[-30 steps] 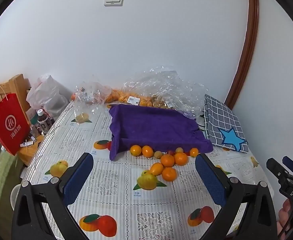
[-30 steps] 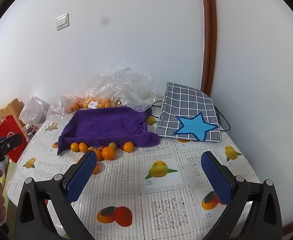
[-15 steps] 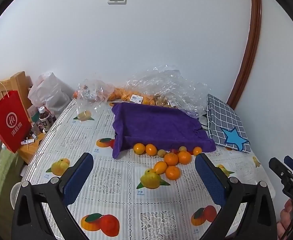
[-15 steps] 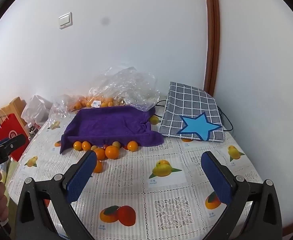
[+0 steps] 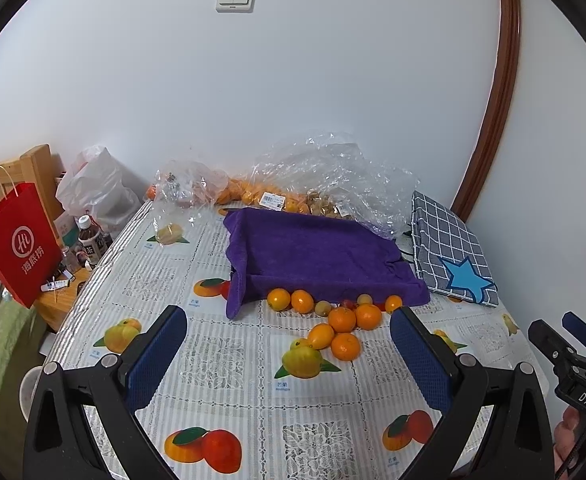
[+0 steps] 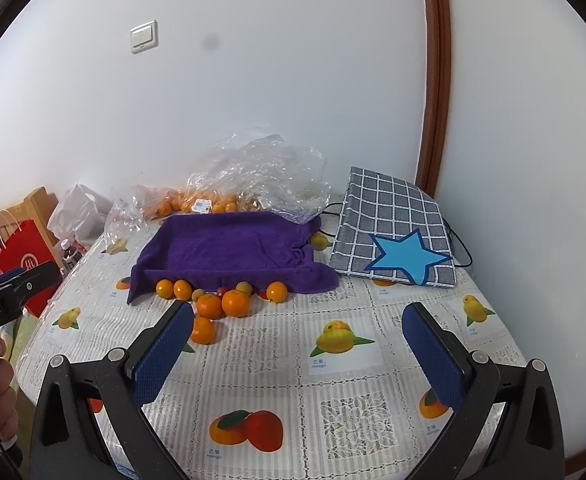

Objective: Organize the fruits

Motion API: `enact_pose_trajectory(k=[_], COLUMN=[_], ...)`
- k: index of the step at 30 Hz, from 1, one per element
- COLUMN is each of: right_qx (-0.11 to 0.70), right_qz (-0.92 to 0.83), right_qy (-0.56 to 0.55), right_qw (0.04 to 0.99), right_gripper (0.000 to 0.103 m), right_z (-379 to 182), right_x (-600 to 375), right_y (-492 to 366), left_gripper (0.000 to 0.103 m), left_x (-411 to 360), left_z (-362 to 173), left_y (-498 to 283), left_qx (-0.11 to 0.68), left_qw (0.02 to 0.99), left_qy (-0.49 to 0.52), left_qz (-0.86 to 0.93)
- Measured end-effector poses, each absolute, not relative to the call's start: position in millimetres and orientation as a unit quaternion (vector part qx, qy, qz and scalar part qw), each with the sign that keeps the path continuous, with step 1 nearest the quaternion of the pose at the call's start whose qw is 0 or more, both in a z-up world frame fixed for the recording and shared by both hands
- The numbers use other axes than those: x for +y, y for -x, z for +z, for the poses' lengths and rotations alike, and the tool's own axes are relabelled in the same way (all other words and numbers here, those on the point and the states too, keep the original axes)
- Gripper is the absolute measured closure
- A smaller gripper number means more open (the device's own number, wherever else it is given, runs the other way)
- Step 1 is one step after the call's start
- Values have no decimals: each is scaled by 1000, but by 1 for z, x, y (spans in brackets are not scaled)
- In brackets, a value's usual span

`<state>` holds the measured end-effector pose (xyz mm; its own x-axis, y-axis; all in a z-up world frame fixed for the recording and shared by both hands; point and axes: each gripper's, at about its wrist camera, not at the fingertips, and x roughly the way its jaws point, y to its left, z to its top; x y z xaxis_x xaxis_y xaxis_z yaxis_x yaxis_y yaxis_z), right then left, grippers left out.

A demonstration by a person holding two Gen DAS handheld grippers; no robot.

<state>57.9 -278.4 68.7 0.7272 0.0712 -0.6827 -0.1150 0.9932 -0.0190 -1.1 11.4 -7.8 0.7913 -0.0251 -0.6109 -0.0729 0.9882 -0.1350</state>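
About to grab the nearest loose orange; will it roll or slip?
The nearest orange is round on a flat tablecloth, so a nudge likely rolls it. It touches another orange, which may shift too. Its skin looks smooth, perhaps slippery.

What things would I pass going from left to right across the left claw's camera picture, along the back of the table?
Red paper bag → white plastic bag → purple towel → grey checked cloth with a blue star.
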Motion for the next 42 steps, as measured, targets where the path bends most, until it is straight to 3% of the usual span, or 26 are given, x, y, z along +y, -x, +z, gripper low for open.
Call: enact_pose_trajectory(k=[42], right_qx=[365], right_qz=[54], right_qy=[22], right_qw=[929], right_gripper=[0], right_z=[67], right_x=[-272], right_y=[-54], left_gripper=[1], left_x=[16], left_z=[-7], left_y=[11], left_qx=[316], left_qw=[947], left_qy=[60], left_qz=[16])
